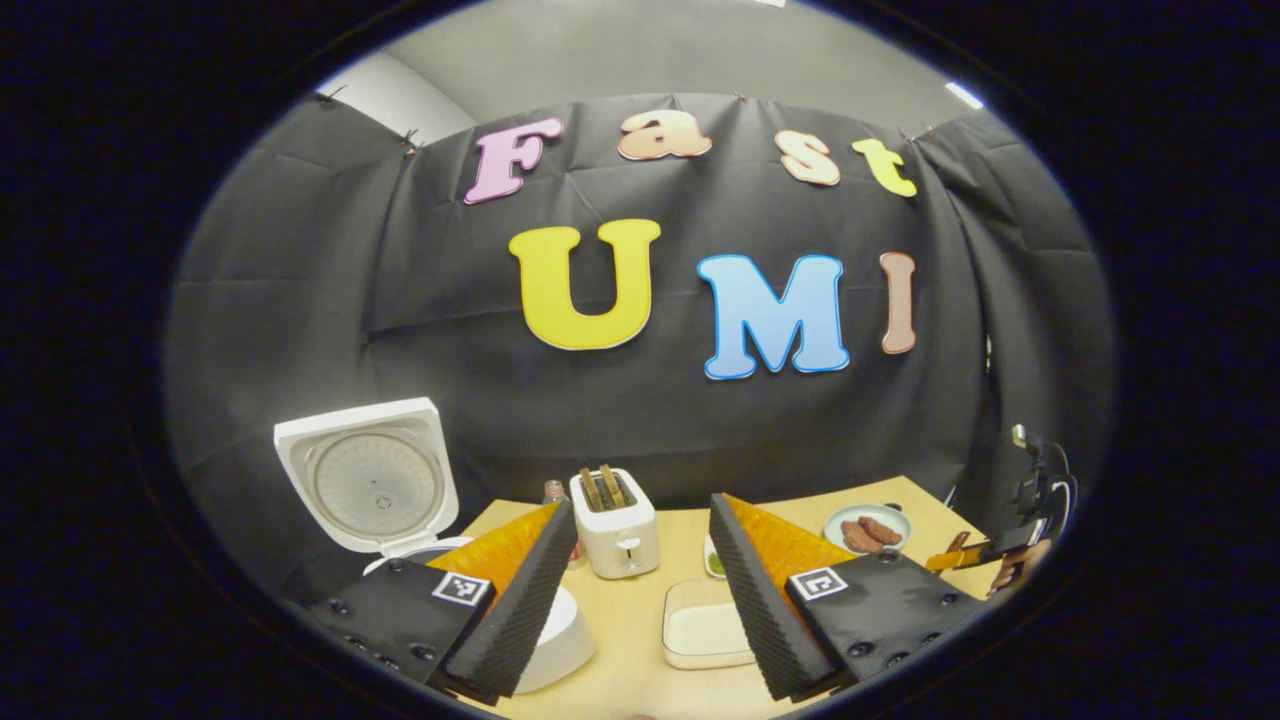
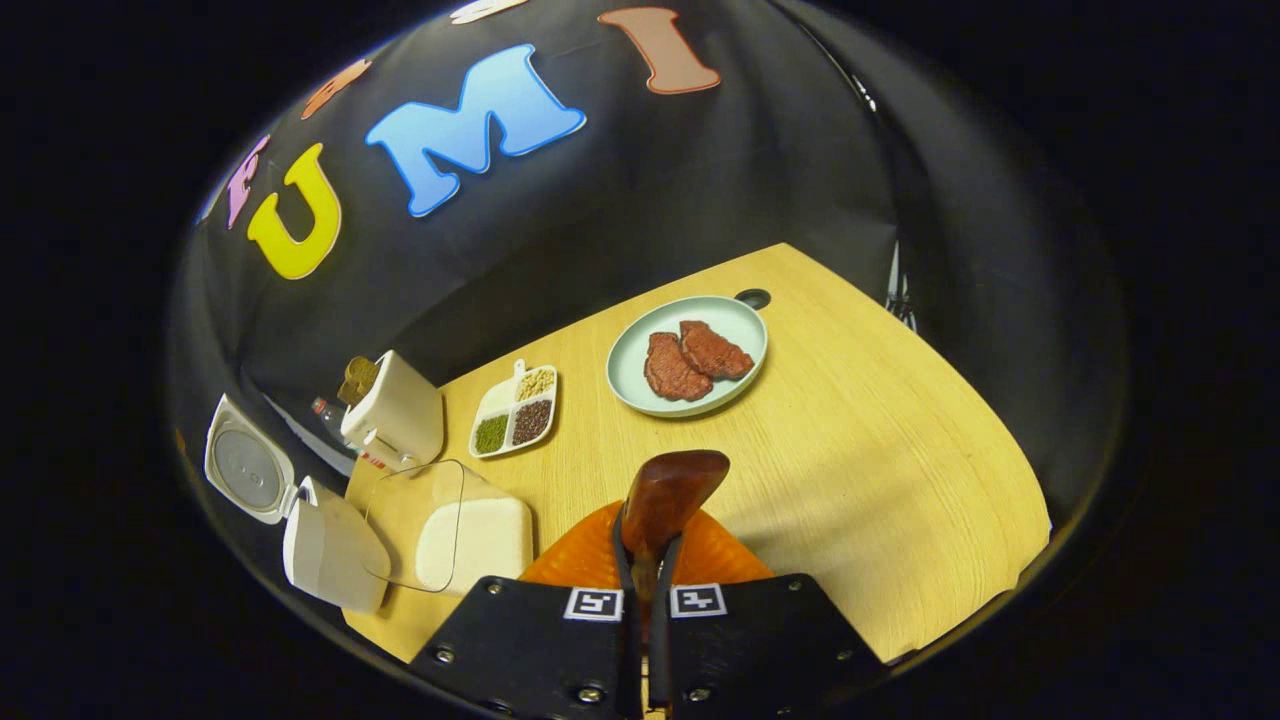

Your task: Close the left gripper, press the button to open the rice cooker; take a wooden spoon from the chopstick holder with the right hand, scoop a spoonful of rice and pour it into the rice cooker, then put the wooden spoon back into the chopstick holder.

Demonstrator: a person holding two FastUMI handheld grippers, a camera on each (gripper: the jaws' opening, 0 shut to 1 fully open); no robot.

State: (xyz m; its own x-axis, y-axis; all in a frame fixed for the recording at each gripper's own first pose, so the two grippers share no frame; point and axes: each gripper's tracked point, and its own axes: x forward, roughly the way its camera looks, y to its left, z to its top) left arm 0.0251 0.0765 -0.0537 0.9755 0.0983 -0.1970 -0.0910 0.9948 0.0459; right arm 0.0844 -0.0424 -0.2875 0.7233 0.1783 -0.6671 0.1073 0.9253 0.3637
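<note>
Rice cooker [image 1: 400,520], white, stands at the left end of the light wooden table [image 2: 880,440] with its lid swung fully up and back, so the round inner plate of the lid faces the room. In the right gripper view the same cooker sits at the far left edge of the table, lid tilted away from its body.

Left gripper [image 1: 640,600] hangs above the near edge of the table with its two fingers spread wide apart and nothing between them. Through the gap lie a white toaster [image 1: 613,525] with two slices standing in its slots and, nearer, a shallow white rectangular container [image 1: 700,630]. The left finger overlaps the front of the cooker body.

Right gripper [image 2: 648,560] has its fingers drawn tight together on the handle of the wooden spoon [image 2: 670,495], whose dark brown rounded end sticks out forward past the fingertips, over the bare middle of the table. Whether the bowl carries rice cannot be told.

Toward the back of the table lies a pale green plate [image 2: 630,385] with two reddish-brown meat patties [image 2: 695,360]. Left of it is a small divided tray [image 2: 515,410] of grains and beans in four compartments. A clear lid [image 2: 415,520] leans beside the white container near the cooker.
</note>
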